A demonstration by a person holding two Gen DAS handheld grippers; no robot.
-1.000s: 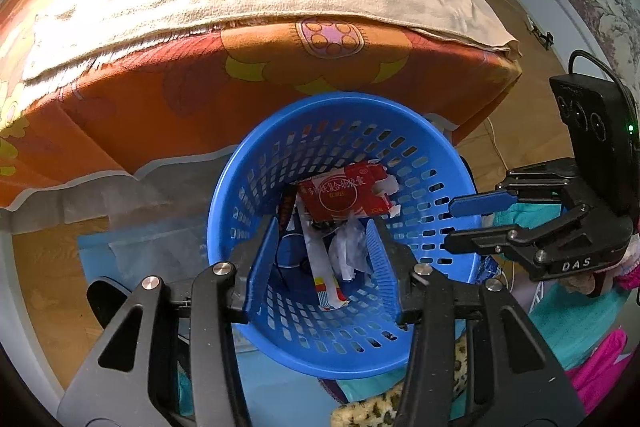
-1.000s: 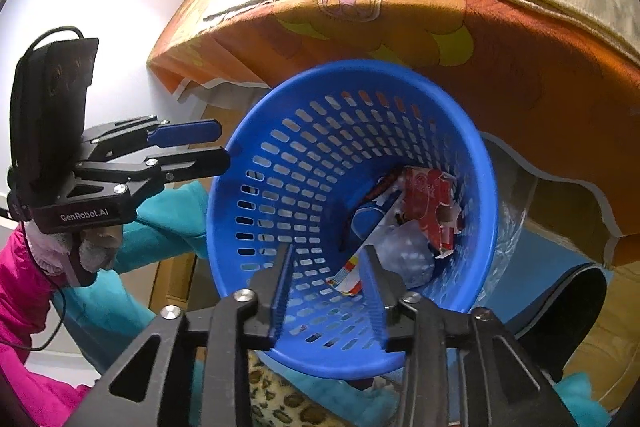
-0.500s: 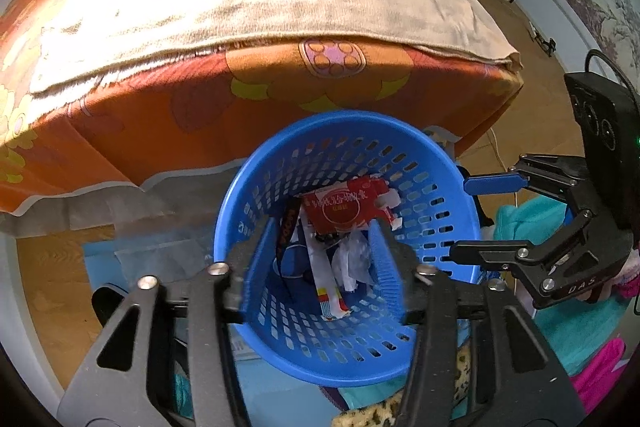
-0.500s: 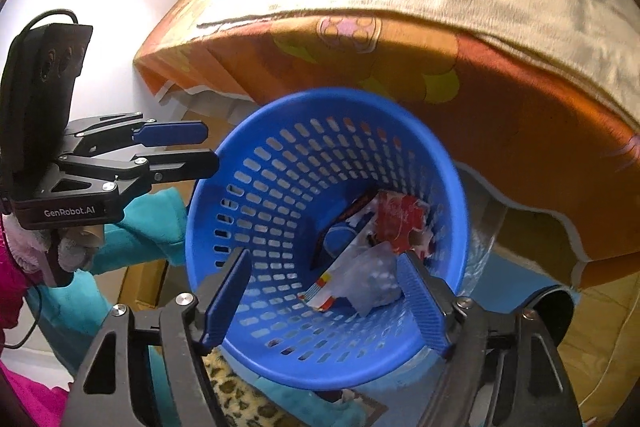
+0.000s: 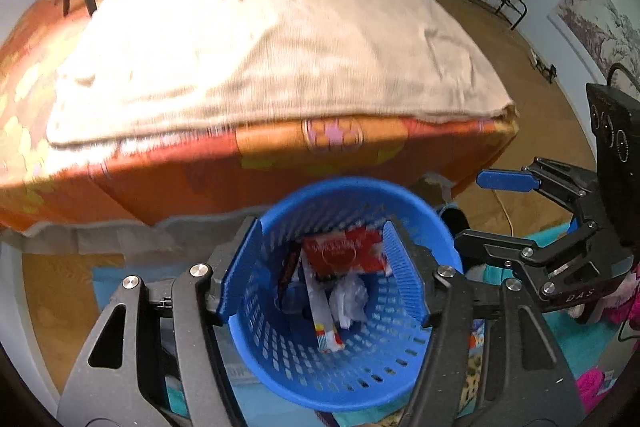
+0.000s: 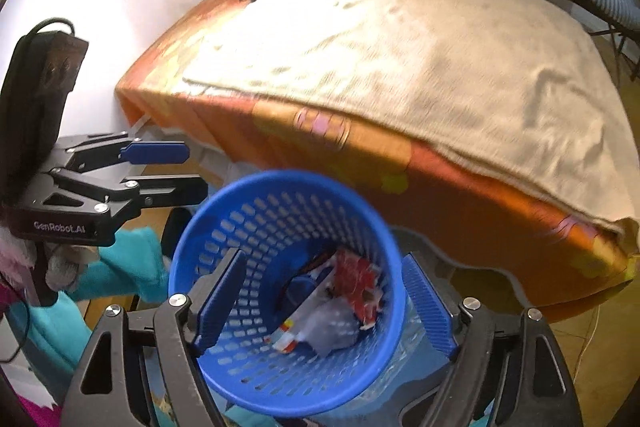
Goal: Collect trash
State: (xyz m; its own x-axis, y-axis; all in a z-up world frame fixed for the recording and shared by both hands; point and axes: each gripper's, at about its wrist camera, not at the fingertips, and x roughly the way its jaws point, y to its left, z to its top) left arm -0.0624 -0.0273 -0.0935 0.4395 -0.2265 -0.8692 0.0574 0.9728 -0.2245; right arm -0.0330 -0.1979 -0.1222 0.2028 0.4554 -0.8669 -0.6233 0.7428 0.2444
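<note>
Blue basket on floor near bed, holding red wrapper and crumpled trash | left tongs released above basket | right tongs released, empty

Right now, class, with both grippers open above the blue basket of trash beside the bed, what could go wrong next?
1. The blue basket looks tilted; a nudge might spill the red wrapper and the crumpled plastic.
2. The left gripper and right gripper hover close together and could collide.
3. Both views are blurred, so aim may suffer.
</note>
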